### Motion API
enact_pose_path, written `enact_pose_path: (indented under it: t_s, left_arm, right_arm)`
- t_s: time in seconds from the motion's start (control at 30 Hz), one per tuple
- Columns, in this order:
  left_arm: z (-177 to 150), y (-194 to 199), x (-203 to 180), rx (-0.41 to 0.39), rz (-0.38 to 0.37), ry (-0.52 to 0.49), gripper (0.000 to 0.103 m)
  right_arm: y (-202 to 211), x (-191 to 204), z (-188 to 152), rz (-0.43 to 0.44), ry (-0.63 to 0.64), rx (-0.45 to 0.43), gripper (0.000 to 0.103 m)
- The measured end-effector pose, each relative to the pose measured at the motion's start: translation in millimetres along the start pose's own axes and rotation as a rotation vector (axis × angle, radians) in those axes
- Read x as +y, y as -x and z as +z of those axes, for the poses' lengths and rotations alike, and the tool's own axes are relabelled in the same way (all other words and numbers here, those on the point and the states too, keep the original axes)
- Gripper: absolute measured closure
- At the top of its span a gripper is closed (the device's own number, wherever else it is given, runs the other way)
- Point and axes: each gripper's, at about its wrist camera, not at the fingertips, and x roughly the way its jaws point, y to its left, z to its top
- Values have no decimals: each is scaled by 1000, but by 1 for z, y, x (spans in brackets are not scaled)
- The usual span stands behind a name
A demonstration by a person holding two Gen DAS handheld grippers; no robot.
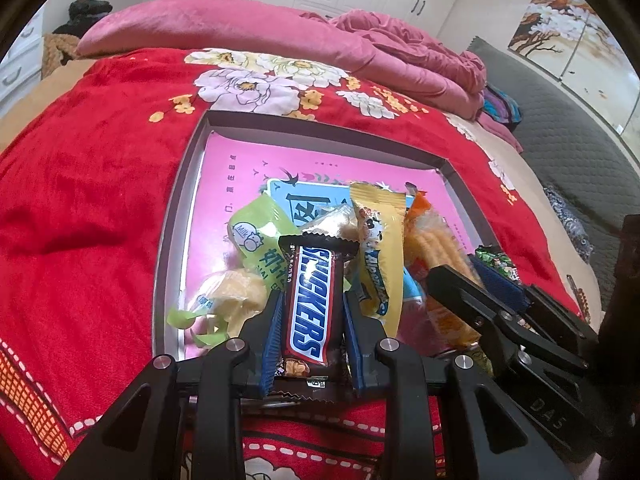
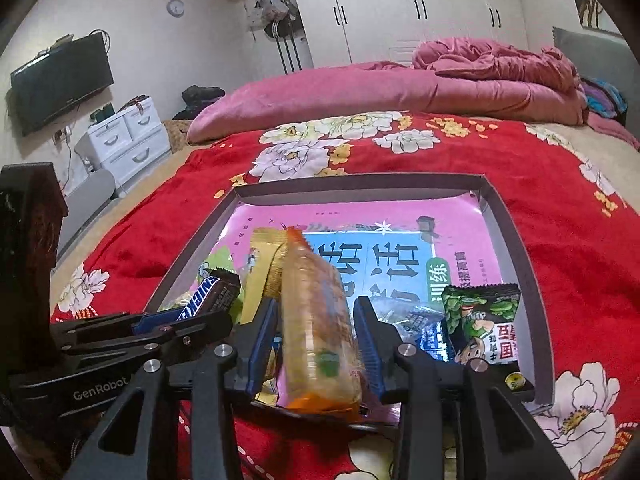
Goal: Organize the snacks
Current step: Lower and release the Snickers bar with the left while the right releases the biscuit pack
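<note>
Left wrist view: left gripper (image 1: 310,312) points steeply down over near edge of tray (image 1: 168,248), jaws nearly closed, blue pads (image 1: 273,332) pressing both long sides of Snickers bar (image 1: 310,304). Bar runs straight along the fingers, far end sticking out past the tips, above the snack pile. Just left of tips: pale wafer pack (image 1: 236,294) and green milk candy pack (image 1: 260,236). Just right: yellow packet (image 1: 378,248), beyond it orange-ended clear pack (image 1: 436,248). Right gripper (image 1: 476,276) enters from lower right, close beside, arms nearly touching. Past the pile the tray floor is bare pink book cover (image 1: 320,160); far rim and right rim well beyond the tips. Red blanket (image 1: 88,184) open to the left, pink duvet (image 1: 280,36) far back.

Right wrist view: right gripper (image 2: 316,320) also tilted down at near rim of tray (image 2: 516,240). No earlier frame, so only the state: jaws stand slightly apart around clear cracker pack (image 2: 316,320); pack is blurred, small gaps show beside both pads (image 2: 370,352), grip looks loose, not pressing. Right of tips: green pea packet (image 2: 480,320) near right rim, blue-white wrapper (image 2: 428,336) between. Left: left gripper (image 2: 176,318) with Snickers (image 2: 212,296), very close. Ahead: book cover (image 2: 380,256) mostly free, far rim, then blanket (image 2: 540,184), duvet (image 2: 360,88), wardrobe (image 2: 400,8).
</note>
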Motion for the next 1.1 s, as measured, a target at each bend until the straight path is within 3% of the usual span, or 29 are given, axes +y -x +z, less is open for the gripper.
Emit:
enact_pose_path:
  t_s: [0.7, 1.1]
  left_arm:
    - [1, 5, 1, -19, -12, 4, 68]
    - [-1, 15, -10, -55, 11, -43, 42]
  right_arm:
    - [24, -3, 1, -35, 24, -55, 46]
    - [39, -13, 1, -40, 1, -82, 39]
